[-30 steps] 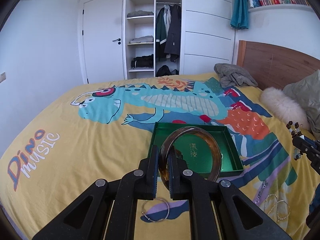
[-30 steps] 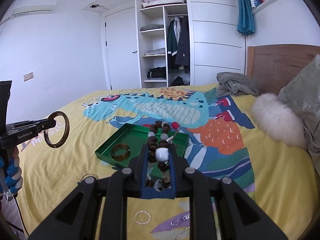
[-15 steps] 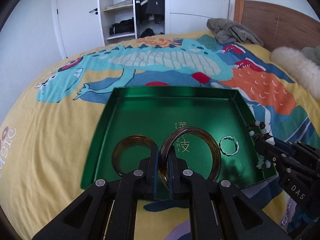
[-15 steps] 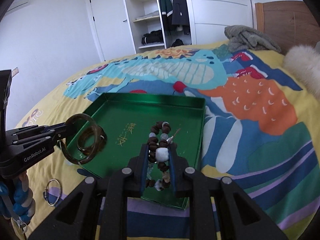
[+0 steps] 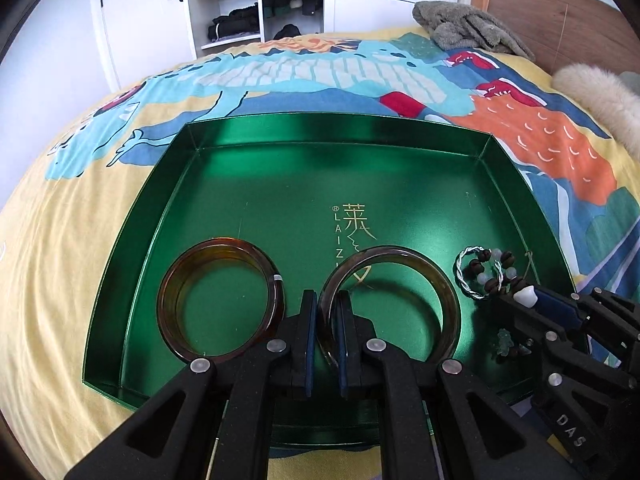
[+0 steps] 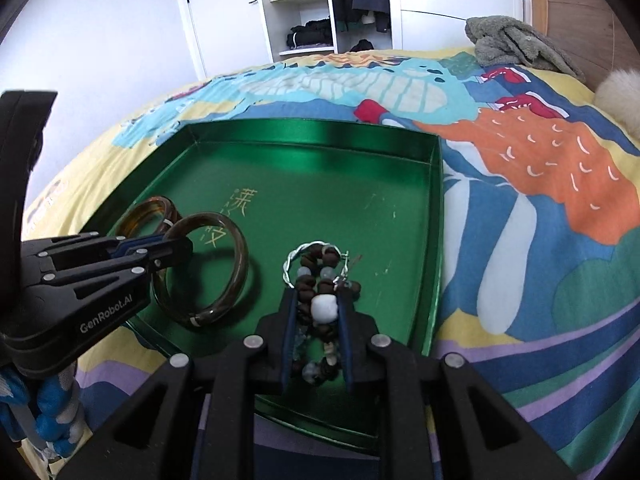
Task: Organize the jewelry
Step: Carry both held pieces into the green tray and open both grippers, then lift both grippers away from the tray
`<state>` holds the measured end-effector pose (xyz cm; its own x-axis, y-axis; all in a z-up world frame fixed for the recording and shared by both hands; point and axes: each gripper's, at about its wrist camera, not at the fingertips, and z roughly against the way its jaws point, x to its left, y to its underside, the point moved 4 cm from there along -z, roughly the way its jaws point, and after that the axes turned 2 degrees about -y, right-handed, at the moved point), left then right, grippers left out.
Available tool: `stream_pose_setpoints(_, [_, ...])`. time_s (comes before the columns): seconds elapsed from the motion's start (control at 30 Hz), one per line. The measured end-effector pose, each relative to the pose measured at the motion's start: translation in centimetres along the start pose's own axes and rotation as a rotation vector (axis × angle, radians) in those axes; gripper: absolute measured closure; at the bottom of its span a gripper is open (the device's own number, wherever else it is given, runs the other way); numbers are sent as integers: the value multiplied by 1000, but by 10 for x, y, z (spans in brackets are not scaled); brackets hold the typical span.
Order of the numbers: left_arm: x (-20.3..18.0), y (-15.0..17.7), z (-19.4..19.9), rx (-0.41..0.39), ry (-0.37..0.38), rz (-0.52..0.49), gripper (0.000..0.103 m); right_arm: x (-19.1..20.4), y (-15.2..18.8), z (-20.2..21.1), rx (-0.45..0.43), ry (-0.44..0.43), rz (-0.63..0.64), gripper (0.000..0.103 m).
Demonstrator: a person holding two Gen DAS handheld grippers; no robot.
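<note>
A green tray point(image 5: 256, 184) lies on the bed, also in the right wrist view point(image 6: 320, 184). My left gripper point(image 5: 327, 312) is shut on a brown bangle point(image 5: 444, 292), held low over the tray floor; the bangle also shows in the right wrist view point(image 6: 236, 272). A second amber bangle point(image 5: 176, 292) lies in the tray to its left. My right gripper point(image 6: 318, 312) is shut on a bead bracelet point(image 6: 324, 306) of brown and white beads, over the tray's right part. A twisted silver ring point(image 5: 466, 276) lies in the tray under the beads.
The tray sits on a yellow dinosaur-print bedspread point(image 5: 60, 240). A grey cloth point(image 5: 464, 28) and a fluffy cushion point(image 5: 600, 96) lie near the wooden headboard point(image 5: 560, 12). An open wardrobe point(image 5: 256, 4) stands beyond the bed.
Both grippers came down toward the tray. The brown bangle and the bead bracelet now hang just over the tray floor, closer than half a second ago.
</note>
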<state>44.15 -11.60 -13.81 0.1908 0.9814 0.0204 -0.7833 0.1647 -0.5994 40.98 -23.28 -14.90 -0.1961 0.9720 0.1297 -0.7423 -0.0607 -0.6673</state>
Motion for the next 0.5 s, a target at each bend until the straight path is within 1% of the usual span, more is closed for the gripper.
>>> stream_pose_setpoints(0.07, [1,0,0,4,1,10,94,3,0,-2,19,29,26,84])
stream_pose_setpoints(0.13, [2,0,0,5,3,18,93,4,-1,-2,21,32,21,82])
stream_pose_setpoints(0.17, [3,0,0,5,3,22,93,4,-2,-2,21,31,14,79])
stream_pose_setpoints(0.2, [3,-1,0,6,1,23,92,4,-2,-1,18,37,13,73])
stream_pose_setpoints(0.27, [5,-2,3,-1,-12,23,89,5,-3,1,14,40,13,69])
stream_pose_setpoints(0.3, [6,-2,6,-7,-19,22,87,4,-4,3,13,41,10,66])
stream_pose_setpoints(0.37, [7,-3,16,-26,-25,18,82,4,-7,13,-3,45,8,64])
stream_pose_setpoints(0.43, [9,-3,32,-49,-37,14,71,3,-10,26,-23,38,-2,61])
stream_pose_setpoints(0.5, [12,-3,51,-75,-45,13,67,3,-13,43,-50,37,-4,59])
